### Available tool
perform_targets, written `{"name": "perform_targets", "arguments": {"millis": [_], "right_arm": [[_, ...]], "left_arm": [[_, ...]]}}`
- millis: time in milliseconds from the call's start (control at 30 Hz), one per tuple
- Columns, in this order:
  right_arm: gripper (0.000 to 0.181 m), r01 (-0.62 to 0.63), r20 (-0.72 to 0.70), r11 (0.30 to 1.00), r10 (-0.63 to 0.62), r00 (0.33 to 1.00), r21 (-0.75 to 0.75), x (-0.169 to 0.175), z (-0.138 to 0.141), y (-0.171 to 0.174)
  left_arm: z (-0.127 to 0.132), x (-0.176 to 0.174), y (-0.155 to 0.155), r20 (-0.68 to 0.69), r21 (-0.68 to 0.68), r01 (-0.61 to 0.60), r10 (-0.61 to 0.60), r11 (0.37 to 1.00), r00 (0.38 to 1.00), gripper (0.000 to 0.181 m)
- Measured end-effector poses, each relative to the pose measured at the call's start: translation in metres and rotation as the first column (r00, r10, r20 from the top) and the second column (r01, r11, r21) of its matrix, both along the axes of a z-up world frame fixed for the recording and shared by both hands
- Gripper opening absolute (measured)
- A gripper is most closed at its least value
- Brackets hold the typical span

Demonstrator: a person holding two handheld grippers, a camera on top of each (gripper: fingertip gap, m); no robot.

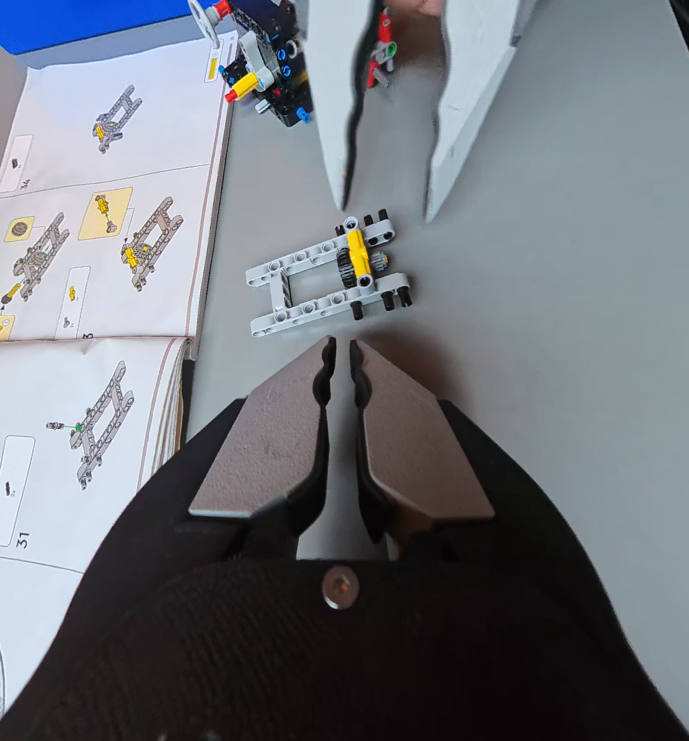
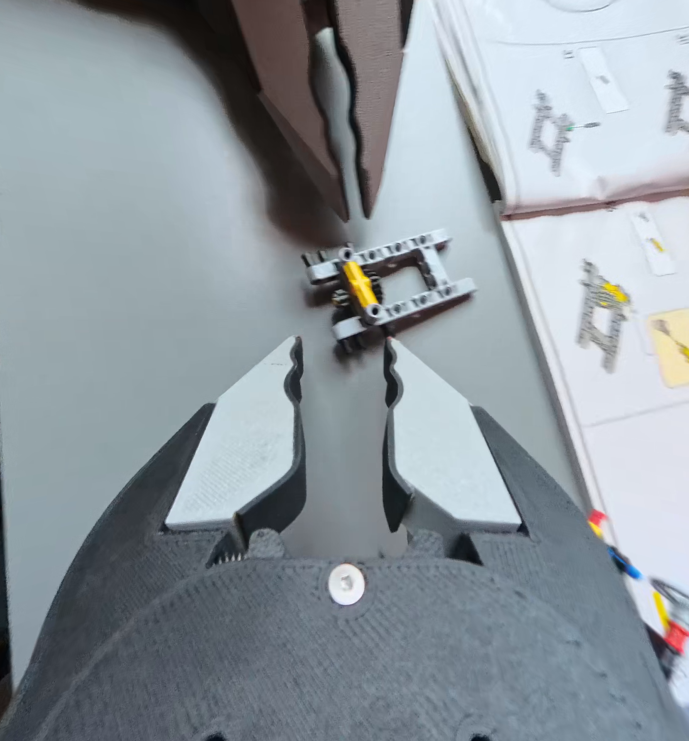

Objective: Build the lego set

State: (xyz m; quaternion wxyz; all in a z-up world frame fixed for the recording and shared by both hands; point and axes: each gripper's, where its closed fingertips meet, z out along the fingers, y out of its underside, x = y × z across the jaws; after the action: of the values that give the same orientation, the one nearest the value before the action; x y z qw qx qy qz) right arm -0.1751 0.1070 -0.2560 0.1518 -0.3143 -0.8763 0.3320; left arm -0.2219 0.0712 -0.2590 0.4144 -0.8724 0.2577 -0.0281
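A light grey Lego frame (image 1: 306, 256) lies flat on the grey table (image 1: 575, 361). It has two long beams, a yellow cross piece (image 1: 358, 256), black gears and black pins. My left gripper (image 1: 342, 341) has brown fingers that are almost together and hold nothing; it sits just short of the frame's near beam. My right gripper (image 1: 385, 214) has white fingers and faces it from the far side, open and empty. In the right wrist view the frame (image 2: 423, 300) lies just beyond my open right gripper (image 2: 343, 341), with the left gripper (image 2: 356, 218) behind it.
An open instruction booklet (image 1: 94, 240) lies left of the frame, also seen in the right wrist view (image 2: 615, 280). A black part-built assembly (image 1: 270, 68) stands at its far edge. A blue box (image 1: 74, 24) is behind. Small red and grey parts (image 1: 383, 60) lie beyond. Left tips to right tips: about 7 cm.
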Motion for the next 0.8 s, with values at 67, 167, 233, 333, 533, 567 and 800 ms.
{"name": "perform_targets", "arguments": {"millis": [67,167,233,333,533,567,800], "right_arm": [[0.03,-0.106,0.07,0.992,0.111,0.991,-0.071,0.017,-0.002,-0.025],[0.026,-0.168,0.028,0.981,0.171,0.985,-0.093,0.025,0.009,-0.04],[0.024,-0.142,-0.017,0.982,0.141,0.99,-0.124,0.023,0.022,-0.033],[0.026,-0.075,-0.065,0.979,0.064,0.996,-0.19,0.019,0.036,-0.015],[0.035,0.052,-0.378,0.972,-0.138,0.915,-0.227,0.007,0.062,0.032],[0.04,0.085,-0.408,0.97,-0.175,0.896,-0.229,0.005,0.063,0.042],[0.041,0.099,-0.46,0.958,-0.218,0.861,-0.267,0.002,0.069,0.05]], "left_arm": [[0.001,-0.003,0.001,-0.005,0.006,-0.015,0.015,1.0,1.0,0.004],[0.009,-0.014,0.002,-0.005,0.045,-0.06,0.06,0.997,0.998,0.003],[0.014,-0.014,0.0,0.046,0.048,-0.067,0.065,0.997,0.997,0.004],[0.014,-0.014,-0.001,0.075,0.035,-0.069,0.066,0.997,0.995,0.007],[0.013,-0.012,0.003,0.034,0.05,-0.08,0.078,0.996,0.996,0.005],[0.014,-0.012,0.004,0.032,0.061,-0.082,0.08,0.995,0.996,0.004],[0.023,-0.017,0.007,0.059,0.112,-0.111,0.105,0.987,0.993,0.001]]}}
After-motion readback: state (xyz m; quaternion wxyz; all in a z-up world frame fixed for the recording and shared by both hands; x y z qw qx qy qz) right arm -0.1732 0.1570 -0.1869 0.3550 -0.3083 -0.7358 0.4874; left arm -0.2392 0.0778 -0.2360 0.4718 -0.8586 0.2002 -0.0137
